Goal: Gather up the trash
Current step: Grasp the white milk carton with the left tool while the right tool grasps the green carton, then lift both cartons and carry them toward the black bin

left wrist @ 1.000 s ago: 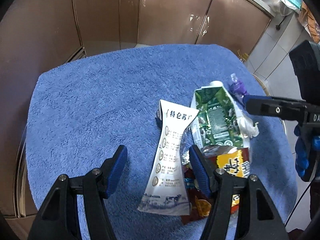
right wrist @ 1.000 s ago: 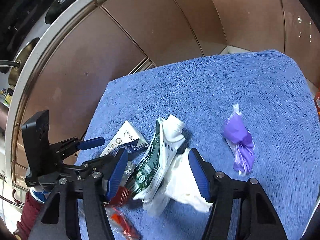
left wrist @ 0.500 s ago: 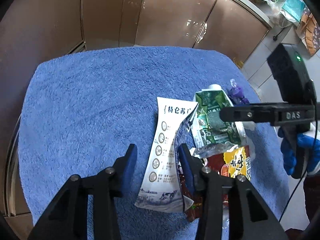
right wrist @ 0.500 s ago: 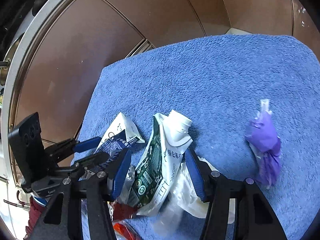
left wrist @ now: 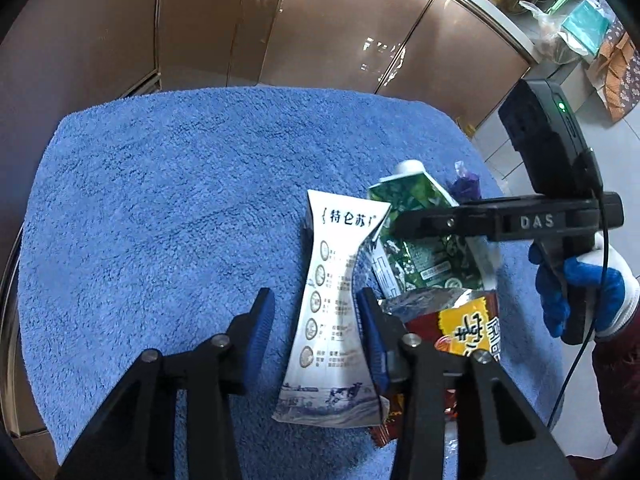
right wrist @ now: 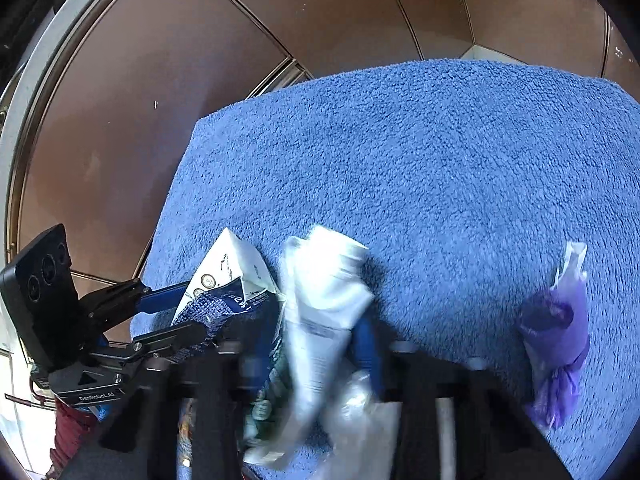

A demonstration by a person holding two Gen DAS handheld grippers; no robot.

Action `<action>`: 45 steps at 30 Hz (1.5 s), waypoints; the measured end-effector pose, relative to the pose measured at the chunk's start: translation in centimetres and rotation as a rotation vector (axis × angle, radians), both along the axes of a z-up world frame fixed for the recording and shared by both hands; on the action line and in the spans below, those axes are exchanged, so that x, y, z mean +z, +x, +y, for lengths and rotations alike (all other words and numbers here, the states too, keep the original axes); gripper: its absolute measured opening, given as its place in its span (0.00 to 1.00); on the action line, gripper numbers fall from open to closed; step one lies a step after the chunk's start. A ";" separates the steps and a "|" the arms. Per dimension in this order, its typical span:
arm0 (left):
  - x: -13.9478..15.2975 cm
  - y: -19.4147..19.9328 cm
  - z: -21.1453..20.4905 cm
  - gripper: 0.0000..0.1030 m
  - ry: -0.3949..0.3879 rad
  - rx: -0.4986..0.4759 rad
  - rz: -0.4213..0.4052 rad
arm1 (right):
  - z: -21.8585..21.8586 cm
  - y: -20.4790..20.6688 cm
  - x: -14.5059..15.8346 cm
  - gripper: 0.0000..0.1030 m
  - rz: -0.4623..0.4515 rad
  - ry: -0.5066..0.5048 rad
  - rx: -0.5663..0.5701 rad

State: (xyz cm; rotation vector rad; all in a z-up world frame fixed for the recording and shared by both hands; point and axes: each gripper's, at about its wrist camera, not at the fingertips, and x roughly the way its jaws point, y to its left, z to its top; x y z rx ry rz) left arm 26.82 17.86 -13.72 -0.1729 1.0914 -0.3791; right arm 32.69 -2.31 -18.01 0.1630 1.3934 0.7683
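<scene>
Left wrist: left gripper (left wrist: 316,334) astride white carton (left wrist: 334,312).

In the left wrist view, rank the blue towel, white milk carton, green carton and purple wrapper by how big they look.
1. Blue towel, largest by far.
2. White milk carton.
3. Green carton, partly hidden by the right gripper; the white carton lies nearer the camera, so this ranking is unsure.
4. Purple wrapper, smallest, also farthest.

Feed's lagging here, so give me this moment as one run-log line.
left hand-held gripper: closing around flattened white milk carton | right hand-held gripper: shut on crushed green-and-white carton | purple wrapper: untouched
</scene>
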 end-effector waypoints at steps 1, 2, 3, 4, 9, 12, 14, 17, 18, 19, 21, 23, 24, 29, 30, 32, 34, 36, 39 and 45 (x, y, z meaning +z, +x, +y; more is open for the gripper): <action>0.1 -0.1 0.0 0.27 -0.018 -0.004 -0.003 | 0.0 0.0 0.1 0.25 -0.005 0.004 -0.005; 0.3 -0.3 -0.1 0.27 -0.006 0.003 -0.014 | -0.2 -0.1 0.2 0.25 -0.014 0.006 -0.005; 0.3 -0.4 -0.1 0.27 -0.002 0.004 -0.020 | -0.2 -0.3 0.4 0.25 -0.019 0.014 -0.008; 0.4 -0.5 -0.1 0.27 -0.002 0.008 -0.030 | -0.3 -0.5 0.5 0.25 -0.023 0.020 -0.013; 1.3 -1.8 1.0 0.27 -0.006 0.066 -0.067 | -1.4 -1.9 2.7 0.24 -0.077 0.064 -0.032; 2.6 -3.1 2.1 0.27 -0.020 0.107 -0.092 | -1.8 -2.9 4.7 0.24 -0.133 0.078 -0.047; 3.7 -4.0 2.7 0.27 -0.020 0.133 -0.117 | -1.9 -3.5 6.2 0.24 -0.172 0.083 -0.061; 5.5 -5.9 3.7 0.27 -0.033 0.167 -0.147 | -2.1 -4.7 8.0 0.24 -0.192 0.114 -0.058; 6.0 -6.5 3.9 0.27 -0.035 0.174 -0.156 | -2.3 -5.2 8.5 0.24 -0.196 0.123 -0.054; 6.5 -7.3 4.1 0.27 -0.038 0.182 -0.167 | -2.4 -5.8 9.1 0.24 -0.202 0.129 -0.053; 7.8 -8.7 4.4 0.27 -0.042 0.199 -0.190 | -3.0 -6.9 10.1 0.24 -0.208 0.153 -0.054; 8.8 -9.9 4.6 0.27 -0.046 0.209 -0.206 | -3.5 -8.2 11.3 0.24 -0.220 0.176 -0.059; 9.5 -10.7 4.6 0.27 -0.046 0.212 -0.219 | -3.7 -8.8 11.9 0.24 -0.229 0.184 -0.060; 13.3 -14.1 4.0 0.27 -0.051 0.219 -0.289 | -5.5 -11.9 15.2 0.24 -0.284 0.221 -0.074; 13.9 -14.6 3.8 0.27 -0.053 0.221 -0.300 | -6.0 -12.6 15.8 0.24 -0.298 0.226 -0.080; 15.5 -16.0 3.1 0.27 -0.058 0.220 -0.331 | -7.4 -14.1 17.3 0.24 -0.328 0.237 -0.091; 16.6 -17.0 2.2 0.27 -0.060 0.216 -0.350 | -9.0 -15.6 18.8 0.24 -0.357 0.244 -0.103; 17.8 -18.0 1.0 0.27 -0.061 0.204 -0.371 | -10.9 -17.0 20.0 0.24 -0.388 0.245 -0.124; 19.5 -19.3 -1.4 0.27 -0.062 0.173 -0.400 | -14.0 -19.2 21.5 0.24 -0.437 0.240 -0.171; 22.1 -20.1 -8.5 0.27 -0.092 0.077 -0.432 | -21.6 -22.7 22.3 0.24 -0.518 0.205 -0.305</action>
